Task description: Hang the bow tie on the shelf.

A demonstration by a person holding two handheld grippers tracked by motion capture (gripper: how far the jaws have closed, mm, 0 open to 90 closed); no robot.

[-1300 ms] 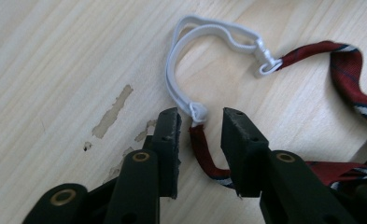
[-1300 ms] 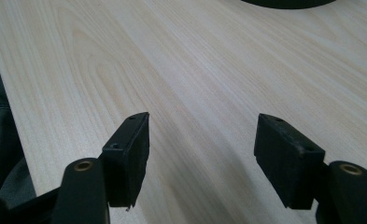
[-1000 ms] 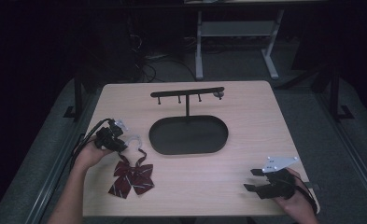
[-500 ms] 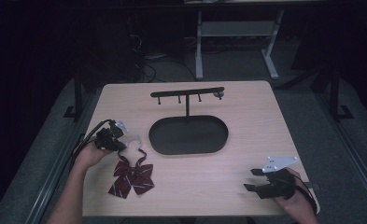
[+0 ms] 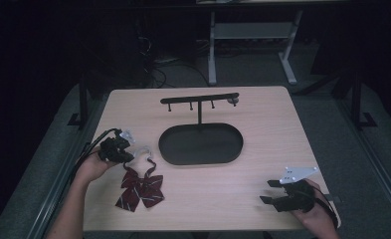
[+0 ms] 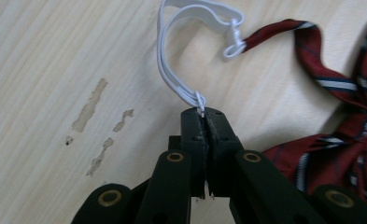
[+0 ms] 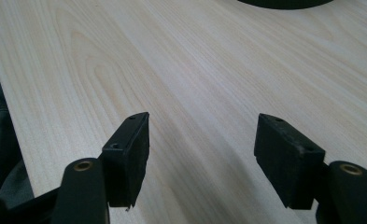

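A dark red striped bow tie [image 5: 141, 189] lies on the wooden table near its front left. Its white elastic strap [image 6: 172, 79] loops away from the red fabric [image 6: 354, 154]. My left gripper [image 6: 204, 114] is shut on the near end of that loop, with the strap pinched between the pads. In the high view the left gripper [image 5: 132, 156] sits just above the bow tie, at the strap [image 5: 142, 149]. My right gripper [image 5: 266, 192] rests at the front right, open. Bare wood shows between its jaws in the right gripper view [image 7: 202, 144].
A black stand with an oval base tray [image 5: 201, 144] and a T-shaped hook bar [image 5: 199, 98] stands mid-table, behind the bow tie. Some pale scuff marks [image 6: 95, 107] mark the wood left of the strap. The table edge [image 5: 208, 230] runs close to both hands.
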